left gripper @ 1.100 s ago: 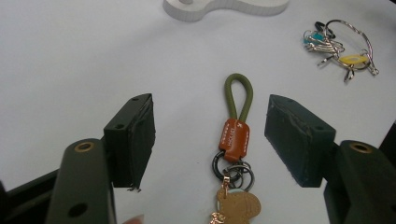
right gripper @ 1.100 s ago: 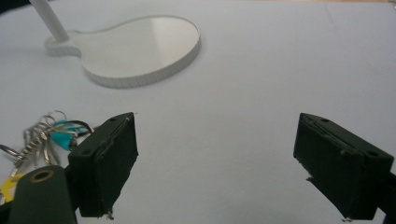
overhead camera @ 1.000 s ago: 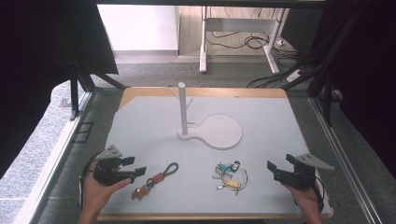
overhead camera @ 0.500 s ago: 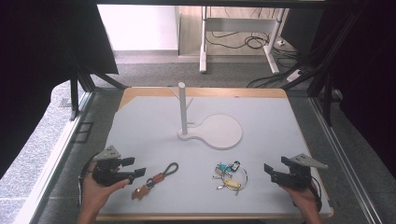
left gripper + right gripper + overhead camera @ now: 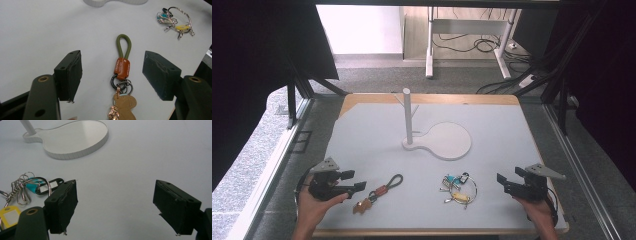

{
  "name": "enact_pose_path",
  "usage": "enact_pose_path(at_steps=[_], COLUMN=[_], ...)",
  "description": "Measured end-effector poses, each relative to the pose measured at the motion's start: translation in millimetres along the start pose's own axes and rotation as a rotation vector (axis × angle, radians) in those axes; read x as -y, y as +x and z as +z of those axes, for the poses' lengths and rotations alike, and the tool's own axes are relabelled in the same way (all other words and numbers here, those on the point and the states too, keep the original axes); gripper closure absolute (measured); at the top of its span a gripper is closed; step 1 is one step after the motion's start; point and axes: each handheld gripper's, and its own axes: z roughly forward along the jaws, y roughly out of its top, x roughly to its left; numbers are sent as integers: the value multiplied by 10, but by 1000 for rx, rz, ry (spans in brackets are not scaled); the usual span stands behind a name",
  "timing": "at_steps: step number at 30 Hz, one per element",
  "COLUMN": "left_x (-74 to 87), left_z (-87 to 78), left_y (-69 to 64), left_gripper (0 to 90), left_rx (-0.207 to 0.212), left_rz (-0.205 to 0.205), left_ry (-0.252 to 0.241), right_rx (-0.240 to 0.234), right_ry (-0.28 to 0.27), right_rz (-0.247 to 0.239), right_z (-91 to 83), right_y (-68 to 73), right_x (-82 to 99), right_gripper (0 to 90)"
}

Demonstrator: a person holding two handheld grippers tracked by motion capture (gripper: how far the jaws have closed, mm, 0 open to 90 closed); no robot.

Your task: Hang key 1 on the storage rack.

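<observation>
A keychain with an olive cord loop, an orange leather band and a tan charm (image 5: pixel 122 75) lies flat on the table (image 5: pixel 377 140) at its near left, the loop pointing toward the far right and the charm toward the near edge. The left tongs (image 5: pixel 353 181) sit just left of it, low over the table with the jaws spread wide and nothing between them; in the left gripper view the keychain lies on the table in line with the gap between the two black jaws, touching neither. To the right, near the middle of the near edge, rests a bunch of keys on a wire ring with yellow, teal and black tags (image 5: pixel 458 187). The right tongs (image 5: pixel 508 182) are at the near right, jaws also wide and empty, the key bunch just to their left. Farther back, at the table's centre, stands a white post on a rounded flat base (image 5: pixel 447 142), well apart from both.
</observation>
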Motion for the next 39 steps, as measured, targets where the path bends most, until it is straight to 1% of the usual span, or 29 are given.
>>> enact_pose_path(at_steps=[5, 7, 9, 13, 15, 16, 18, 20, 21, 23, 24, 28, 30, 32, 33, 34, 35, 36, 39], left_x=[-2, -10, -27, -103, -189, -189, -247, -283, -300, -321, -329, -364, -374, -403, -430, -430, -451, -469, -527], left_z=[-9, -24, -27, 11, 41, 41, 41, 45, 60, 86, 100, 144, 150, 160, 166, 166, 167, 167, 166], left_y=[-26, -30, -44, -107, -136, -136, -139, -145, -150, -156, -154, -130, -123, -128, -145, -145, -160, -173, -198], left_gripper=[330, 333, 335, 332, 331, 331, 331, 326, 322, 320, 320, 325, 326, 330, 333, 335, 335, 335, 338], left_rx=[-2, -4, -8, -2, 15, 15, 29, 27, 26, 34, 37, 39, 39, 35, 26, 26, 27, 28, 26], left_rz=[10, 3, 4, 41, 60, 60, 69, 85, 102, 116, 121, 116, 117, 116, 122, 122, 131, 137, 155], left_ry=[16, 16, 15, 55, 71, 71, 81, 109, 130, 156, 170, 202, 207, 226, 239, 239, 250, 257, 279], right_rx=[-1, -3, -6, -13, -16, -16, -16, -16, -16, -18, -36, -35, -34, -33, -45, -45, -52, -54, -49], right_ry=[5, 6, 5, 11, 14, 14, 17, 16, 16, 18, 22, 26, 28, 32, 30, 30, 31, 35, 46], right_rz=[-7, -2, -2, -7, -13, -13, -15, -20, -20, -19, -4, -6, -6, -7, 2, 2, 10, 17, 20], right_z=[5, 10, 15, 23, 30, 30, 30, 28, 27, 24, 27, 37, 39, 43, 47, 47, 50, 60, 72], right_y=[-8, -23, -34, -32, -24, -24, -14, -11, -11, -15, -20, -25, -25, -20, -22, -22, -27, -32, -43], right_x=[5, 3, 0, -8, -12, -12, -15, -16, -16, -15, -7, 7, 9, 12, 19, 19, 22, 30, 43], right_gripper=[205, 205, 207, 214, 216, 216, 218, 221, 223, 224, 226, 228, 228, 228, 228, 228, 229, 229, 230])
